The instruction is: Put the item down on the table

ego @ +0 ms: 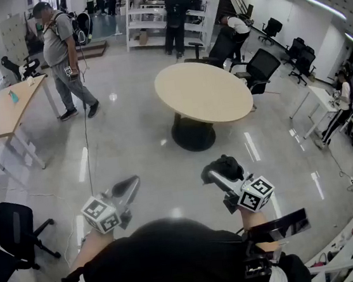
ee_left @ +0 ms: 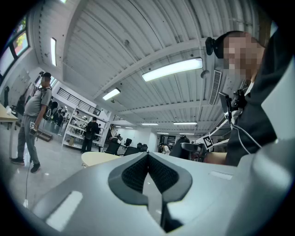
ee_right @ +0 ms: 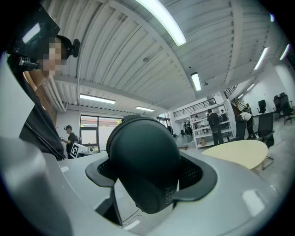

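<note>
The right gripper (ego: 222,177) is clenched on the black item (ego: 226,163), a rounded, smooth-shelled thing that fills the space between the jaws in the right gripper view (ee_right: 145,161). The pads press on its flanks, and most of its bulk bulges up and forward past them. The gripper is held roughly level at chest height, which probably keeps that top-heavy shape from rolling out while it is carried. The left gripper (ego: 128,189) has its jaws pressed together on nothing, as the left gripper view shows (ee_left: 148,173). It hangs beside the other as a spare hand, well apart from the item. So the item is in the air in front of the person, not yet over the round table (ego: 202,92), which stands ahead across a stretch of shiny floor (ego: 132,142). The tabletop looks bare, and its near edge faces the person with nothing between. The approach seems free, and any spot inside the rim would do. The office chairs (ego: 260,66) crowd the far right side of the table. A person (ego: 63,49) walks at the left near a desk (ego: 7,113), away from the straight path. A black chair (ego: 13,237) sits at the lower left, also off the route.
</note>
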